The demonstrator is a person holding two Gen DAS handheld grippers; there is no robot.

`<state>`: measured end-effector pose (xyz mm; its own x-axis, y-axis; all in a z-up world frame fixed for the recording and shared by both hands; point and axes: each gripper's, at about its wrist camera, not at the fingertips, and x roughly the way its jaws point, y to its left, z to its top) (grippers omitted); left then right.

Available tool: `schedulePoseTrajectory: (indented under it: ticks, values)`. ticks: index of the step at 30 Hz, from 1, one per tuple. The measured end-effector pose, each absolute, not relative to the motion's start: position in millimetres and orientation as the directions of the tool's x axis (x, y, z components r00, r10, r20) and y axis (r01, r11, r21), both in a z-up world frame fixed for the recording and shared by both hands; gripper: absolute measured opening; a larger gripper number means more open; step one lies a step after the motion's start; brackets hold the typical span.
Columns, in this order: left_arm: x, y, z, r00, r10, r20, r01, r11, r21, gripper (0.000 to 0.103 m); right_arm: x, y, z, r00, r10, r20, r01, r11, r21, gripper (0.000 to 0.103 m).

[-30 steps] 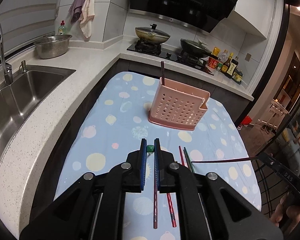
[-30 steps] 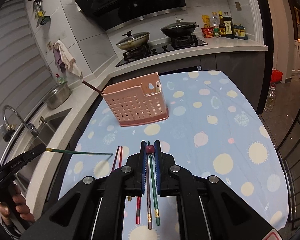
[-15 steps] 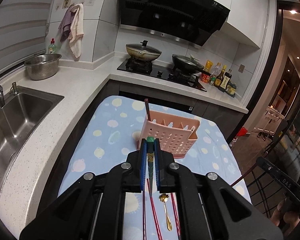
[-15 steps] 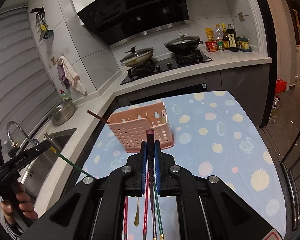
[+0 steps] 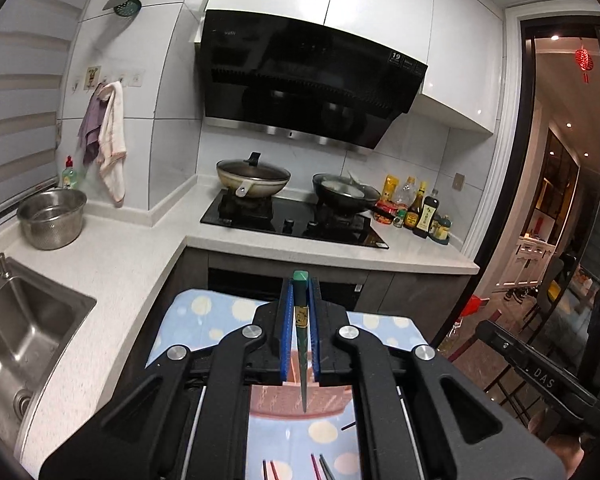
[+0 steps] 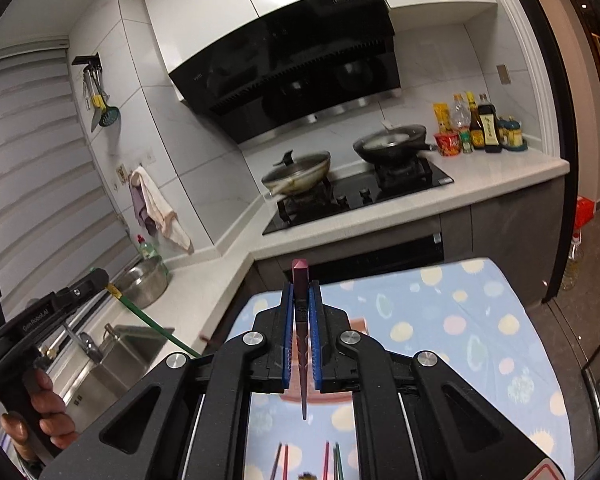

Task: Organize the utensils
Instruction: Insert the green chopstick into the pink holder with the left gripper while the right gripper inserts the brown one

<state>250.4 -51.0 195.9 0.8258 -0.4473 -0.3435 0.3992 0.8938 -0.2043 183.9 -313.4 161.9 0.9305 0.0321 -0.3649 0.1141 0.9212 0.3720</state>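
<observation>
My left gripper is shut on a green chopstick, held upright with its tip down over the pink utensil holder, which is mostly hidden behind the jaws. My right gripper is shut on a dark red chopstick, also tip down above the pink holder. The left gripper with its green chopstick shows at the left of the right wrist view. Several loose chopsticks lie on the dotted blue tablecloth below.
A sink and a steel bowl are on the left counter. A stove with two pans and sauce bottles stand behind the table. A doorway opens at the right.
Both grippers have risen and tilted up, each with its chopstick now pointing tip down over the pink holder. The table and holder have dropped low in both views.
</observation>
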Motion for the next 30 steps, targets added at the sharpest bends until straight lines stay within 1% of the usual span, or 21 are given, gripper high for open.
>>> schedulePoseTrajectory:
  ticks: [6,10,17,22,30]
  values:
    - [280.1,-66.5,202.7,0.836,-0.454,-0.310,0.413,0.891,-0.189,0.007,221.6,-313.6,175.9,0.946,0.028,-0.323,0.100,0.922,0.373,0.007]
    - [301.0,-77.0,195.9,0.834,-0.455,-0.312,0.417,0.890,-0.184,0.007,245.4,-313.4,170.9,0.943,0.022,-0.331,0.109,0.922,0.371,0.007]
    - [330.5,-90.9,165.1,0.813,-0.452,-0.368,0.411,0.892,-0.189,0.007,278.8,-316.5,138.4,0.915,0.028,-0.402,0.140,0.914,0.382,0.007]
    - [345.1,-96.0,136.5,0.790,-0.442,-0.425,0.399,0.897,-0.190,0.007,292.4,-317.2,109.8,0.889,0.033,-0.457,0.157,0.915,0.372,0.007]
    - [360.1,-94.9,111.1,0.762,-0.434,-0.481,0.376,0.901,-0.217,0.007,298.4,-320.2,84.3,0.868,0.027,-0.495,0.181,0.913,0.366,0.008]
